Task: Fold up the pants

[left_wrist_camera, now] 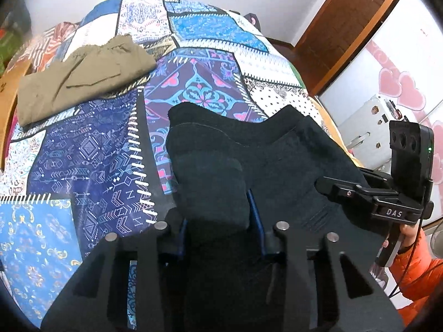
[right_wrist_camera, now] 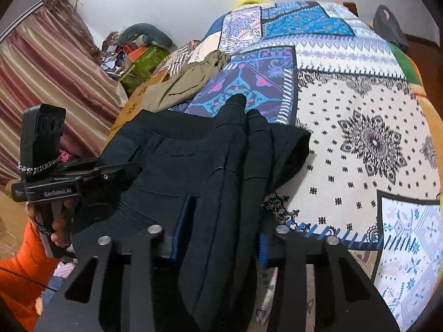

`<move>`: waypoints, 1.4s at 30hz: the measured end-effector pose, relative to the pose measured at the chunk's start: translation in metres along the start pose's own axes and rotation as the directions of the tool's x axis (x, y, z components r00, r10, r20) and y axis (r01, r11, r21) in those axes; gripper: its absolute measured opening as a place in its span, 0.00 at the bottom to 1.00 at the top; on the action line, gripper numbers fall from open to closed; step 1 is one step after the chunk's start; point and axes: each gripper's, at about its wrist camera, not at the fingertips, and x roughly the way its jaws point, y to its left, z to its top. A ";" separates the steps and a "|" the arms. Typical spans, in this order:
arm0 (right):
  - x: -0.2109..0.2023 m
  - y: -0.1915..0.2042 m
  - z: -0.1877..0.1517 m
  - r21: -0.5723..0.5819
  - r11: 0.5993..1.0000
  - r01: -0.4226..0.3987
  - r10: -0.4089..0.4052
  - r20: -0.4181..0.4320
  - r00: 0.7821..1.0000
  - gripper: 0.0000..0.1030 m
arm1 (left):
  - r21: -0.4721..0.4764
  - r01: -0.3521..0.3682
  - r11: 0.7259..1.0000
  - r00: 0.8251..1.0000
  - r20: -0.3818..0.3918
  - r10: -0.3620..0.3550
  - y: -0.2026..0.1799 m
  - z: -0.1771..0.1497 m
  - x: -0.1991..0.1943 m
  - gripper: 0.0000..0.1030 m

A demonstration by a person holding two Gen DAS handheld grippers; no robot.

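While the black pants (left_wrist_camera: 265,160) are lying on the bed (left_wrist_camera: 83,149), bunched cloth is being gripped by the left gripper (left_wrist_camera: 218,227); more is being clamped by the right gripper (right_wrist_camera: 221,238); olive pants (left_wrist_camera: 83,77) are being kept beyond the black pants.

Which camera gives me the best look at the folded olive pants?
The left wrist view: the olive pants lie whole and unobstructed on the quilt. The right wrist view shows them smaller, partly hidden behind the black pants.

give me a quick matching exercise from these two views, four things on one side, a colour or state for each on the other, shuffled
Things:
1. black pants
2. khaki pants
3. sleeve
4. bedspread

Colour or state:
a. orange
b. patchwork, spread over the bed
c. folded, lying apart
d. gripped by both the left gripper and right gripper

Pairs: 1-d, 2-c, 3-a, 4-b
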 end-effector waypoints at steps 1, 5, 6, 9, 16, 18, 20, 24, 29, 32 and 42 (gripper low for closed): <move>-0.001 0.001 0.001 -0.003 1.000 -0.001 0.001 0.006 1.000 0.26 | 0.011 -0.009 1.000 1.000 0.008 0.009 -0.003 0.000 -0.002 0.33; -0.008 0.014 0.006 -0.041 0.999 0.006 -0.004 0.044 0.999 0.22 | 0.081 -0.065 0.995 0.996 0.074 0.059 -0.020 0.000 -0.018 0.29; -0.008 0.014 0.006 -0.041 0.999 0.006 -0.004 0.044 0.999 0.22 | 0.094 -0.073 0.993 0.994 0.094 0.064 -0.023 0.000 -0.024 0.28; -0.013 0.024 0.013 -0.076 0.997 0.012 -0.006 0.078 0.997 0.21 | 0.113 -0.105 0.988 0.984 0.154 0.087 -0.028 0.003 -0.040 0.28; -0.022 0.045 0.040 -0.139 0.990 0.011 0.009 0.145 0.989 0.20 | 0.080 -0.137 0.987 0.960 0.258 0.112 -0.018 0.012 -0.074 0.27; -0.023 0.051 0.049 -0.164 0.986 0.014 0.013 0.164 0.986 0.20 | 0.067 -0.140 0.988 0.952 0.284 0.116 -0.013 0.017 -0.083 0.27; -0.023 0.058 0.059 -0.190 0.982 0.021 0.015 0.182 0.983 0.20 | 0.054 -0.147 0.988 0.944 0.307 0.124 -0.006 0.024 -0.091 0.27; -0.017 0.074 0.082 -0.239 0.971 0.026 0.026 0.212 0.977 0.20 | 0.036 -0.174 0.984 0.922 0.356 0.150 0.010 0.041 -0.107 0.27; -0.004 0.089 0.109 -0.280 0.959 0.027 0.044 0.242 0.969 0.20 | 0.003 -0.200 0.980 0.895 0.407 0.181 0.032 0.062 -0.122 0.27; 0.006 0.097 0.126 -0.301 0.953 0.024 0.057 0.258 0.965 0.20 | -0.015 -0.218 0.976 0.878 0.433 0.203 0.049 0.077 -0.127 0.27; 0.058 0.129 0.194 -0.386 0.921 0.060 0.056 0.283 0.957 0.20 | -0.060 -0.279 0.958 0.841 0.466 0.274 0.114 0.134 -0.128 0.27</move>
